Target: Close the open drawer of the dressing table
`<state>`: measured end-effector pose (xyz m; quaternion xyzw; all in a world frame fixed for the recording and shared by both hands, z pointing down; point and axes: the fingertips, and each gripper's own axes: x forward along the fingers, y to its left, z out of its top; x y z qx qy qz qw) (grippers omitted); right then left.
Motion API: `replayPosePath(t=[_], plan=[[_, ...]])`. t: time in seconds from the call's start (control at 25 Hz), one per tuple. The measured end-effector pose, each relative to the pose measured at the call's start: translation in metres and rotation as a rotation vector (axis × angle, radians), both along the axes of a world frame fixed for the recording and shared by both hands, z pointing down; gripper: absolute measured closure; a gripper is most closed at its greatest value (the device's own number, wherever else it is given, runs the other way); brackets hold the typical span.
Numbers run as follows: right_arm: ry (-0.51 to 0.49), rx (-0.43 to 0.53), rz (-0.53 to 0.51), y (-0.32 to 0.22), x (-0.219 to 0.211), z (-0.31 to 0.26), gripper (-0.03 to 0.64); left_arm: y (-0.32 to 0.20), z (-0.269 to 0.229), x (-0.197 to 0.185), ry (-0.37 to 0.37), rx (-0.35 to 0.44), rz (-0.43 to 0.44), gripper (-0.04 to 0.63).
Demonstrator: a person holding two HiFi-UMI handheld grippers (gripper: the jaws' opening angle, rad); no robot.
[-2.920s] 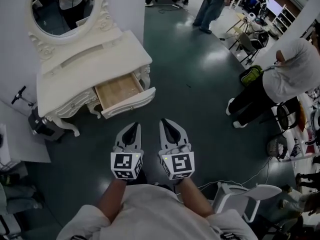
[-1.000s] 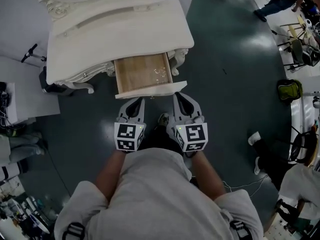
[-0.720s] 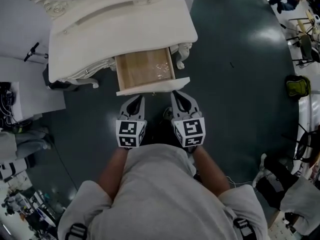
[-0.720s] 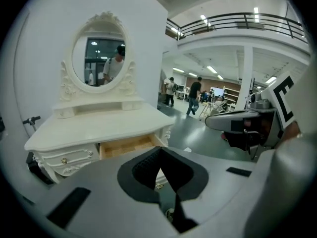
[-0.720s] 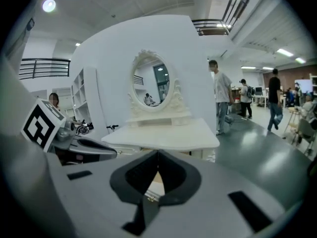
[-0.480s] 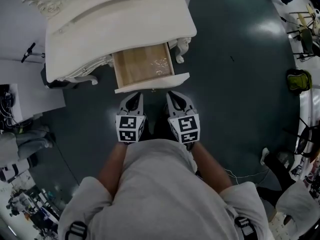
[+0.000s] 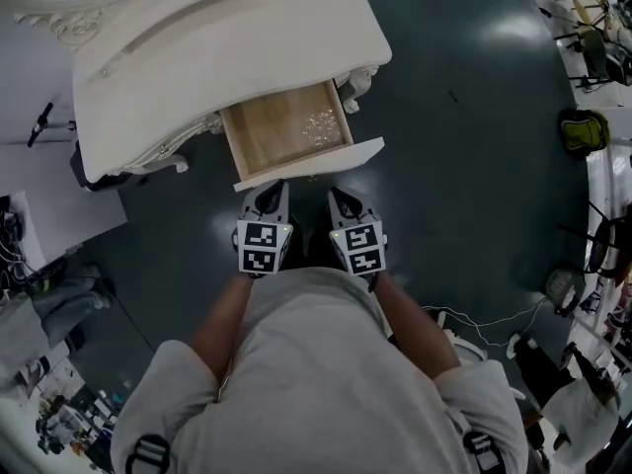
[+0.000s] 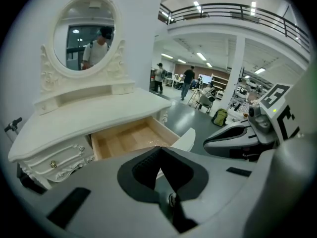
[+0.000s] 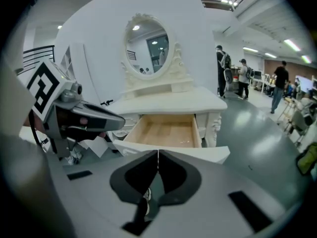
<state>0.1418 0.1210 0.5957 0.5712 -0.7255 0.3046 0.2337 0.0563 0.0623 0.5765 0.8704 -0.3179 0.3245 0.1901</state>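
The white dressing table (image 7: 197,57) stands at the top of the head view, its wooden drawer (image 7: 286,128) pulled out and empty inside. The drawer's white front panel (image 7: 314,163) faces me. My left gripper (image 7: 272,190) and right gripper (image 7: 339,195) sit side by side just short of that panel, both shut with nothing between the jaws. In the left gripper view the open drawer (image 8: 130,138) lies beyond the closed tips of the left gripper (image 8: 159,149). The right gripper view shows the drawer (image 9: 166,130) straight ahead past the shut right gripper (image 9: 158,152).
An oval mirror (image 8: 84,31) tops the table. Dark green floor (image 7: 464,146) spreads to the right, with a cable (image 7: 484,319) and a green bag (image 7: 581,128) on it. A white panel (image 7: 44,215) lies left of the table. People stand far back in the hall (image 9: 280,81).
Both grippers have sunk and drawn in closer to the drawer's front panel, still side by side. The drawer stays pulled out as before.
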Motion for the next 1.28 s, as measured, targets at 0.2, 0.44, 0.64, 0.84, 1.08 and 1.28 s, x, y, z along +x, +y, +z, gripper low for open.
replayPosePath(t=[0.2, 0.44, 0.64, 0.84, 1.08, 1.28], plan=[[0.043, -0.098, 0.039, 0.001, -0.013, 0.040, 0.600, -0.002, 0.014, -0.002, -0.011, -0.011, 0.123, 0.588], [0.057, -0.165, 0.130, 0.002, -0.031, 0.071, 0.600, -0.010, 0.023, -0.016, -0.004, -0.030, 0.234, 0.588], [0.104, -0.232, 0.140, 0.001, -0.039, 0.099, 0.598, -0.020, 0.026, -0.021, 0.001, -0.048, 0.305, 0.588], [0.122, -0.266, 0.181, -0.010, -0.033, 0.117, 0.512, -0.024, 0.032, -0.026, 0.004, -0.060, 0.349, 0.588], [0.136, -0.344, 0.191, -0.009, -0.036, 0.145, 0.479, -0.022, 0.030, -0.029, 0.009, -0.066, 0.354, 0.588], [0.174, -0.371, 0.207, -0.011, -0.036, 0.156, 0.465, -0.027, 0.028, -0.039, 0.011, -0.065, 0.355, 0.588]])
